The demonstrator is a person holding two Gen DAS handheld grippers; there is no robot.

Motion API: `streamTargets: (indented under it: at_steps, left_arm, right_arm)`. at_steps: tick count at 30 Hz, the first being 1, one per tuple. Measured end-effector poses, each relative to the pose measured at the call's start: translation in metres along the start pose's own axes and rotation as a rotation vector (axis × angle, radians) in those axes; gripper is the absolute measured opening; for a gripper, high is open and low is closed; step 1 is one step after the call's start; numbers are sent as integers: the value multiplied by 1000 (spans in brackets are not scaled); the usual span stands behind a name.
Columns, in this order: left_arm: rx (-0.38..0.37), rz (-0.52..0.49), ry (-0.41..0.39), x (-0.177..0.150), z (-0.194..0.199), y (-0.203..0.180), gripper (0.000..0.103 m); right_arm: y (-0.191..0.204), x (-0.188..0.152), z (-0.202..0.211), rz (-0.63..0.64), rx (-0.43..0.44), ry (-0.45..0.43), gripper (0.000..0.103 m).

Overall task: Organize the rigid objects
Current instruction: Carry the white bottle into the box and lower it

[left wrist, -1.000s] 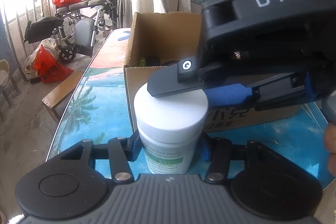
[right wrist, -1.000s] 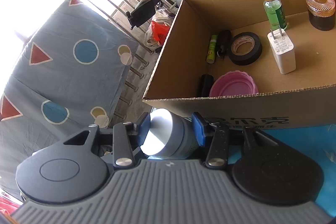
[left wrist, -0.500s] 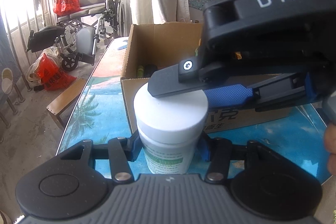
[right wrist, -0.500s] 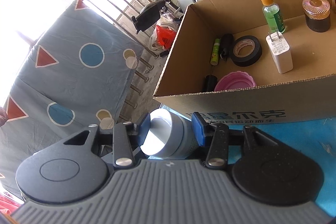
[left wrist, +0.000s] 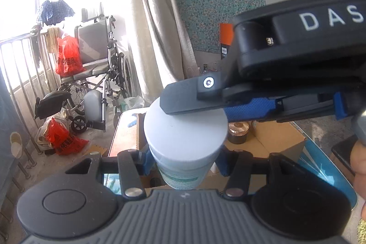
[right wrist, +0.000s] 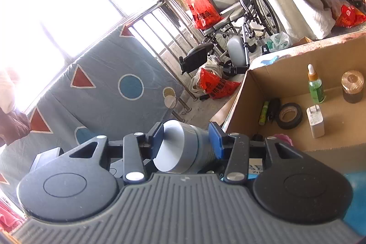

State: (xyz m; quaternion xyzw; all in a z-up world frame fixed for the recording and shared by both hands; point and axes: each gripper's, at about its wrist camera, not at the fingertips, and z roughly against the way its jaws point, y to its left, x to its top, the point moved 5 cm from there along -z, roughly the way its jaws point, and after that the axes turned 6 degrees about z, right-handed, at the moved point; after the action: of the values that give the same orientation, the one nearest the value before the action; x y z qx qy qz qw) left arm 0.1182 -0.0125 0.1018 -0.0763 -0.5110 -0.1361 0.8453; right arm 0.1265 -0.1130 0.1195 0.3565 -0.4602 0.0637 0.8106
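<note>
Above the cardboard box (left wrist: 272, 141), the white-lidded jar (left wrist: 185, 136) is clamped by both tools: the left gripper (left wrist: 183, 164) closes on its body, the right gripper (right wrist: 186, 140) on its lid end. Only the right wrist view shows the box floor: dropper bottle (right wrist: 315, 88), gold-lidded jar (right wrist: 352, 86), tape roll (right wrist: 288, 115), white charger (right wrist: 315, 121). Beyond the box stands a wheelchair (right wrist: 240, 13). Most of the box in the left wrist view is hidden behind the jar, whose label is unreadable.
</note>
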Motion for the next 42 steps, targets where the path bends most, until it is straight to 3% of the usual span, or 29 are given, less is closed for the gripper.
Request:
streamTargets:
  at_steps: [6, 9, 15, 21, 28, 33, 39, 42]
  left_arm:
    - [-137, -41, -1, 42, -38, -41, 54]
    - [-227, -28, 76, 45, -75, -64, 54]
    - [-270, -47, 220, 19, -143, -93, 54]
    - [-267, -51, 355, -15, -195, -102, 54]
    - [-265, -84, 439, -30, -222, -104, 54]
    - [-256, -75, 471, -32, -232, -100, 54]
    - [-246, -78, 470, -31, -224, -103, 56]
    - [-258, -67, 452, -31, -219, -108, 67]
  right_arm:
    - [-28, 50, 31, 39, -101, -83, 43]
    - [-65, 65, 37, 6, -165, -77, 43]
    - [-151, 53, 27, -119, -230, -14, 43]
    - [-205, 19, -6, -206, -256, 53, 42]
    - [-233, 6, -37, -178, -286, 105, 43]
    - [-242, 6, -44, -158, -289, 108, 37]
    - [-241, 10, -39, -133, -297, 88, 40]
    - [-235, 13, -29, -138, -281, 55, 41]
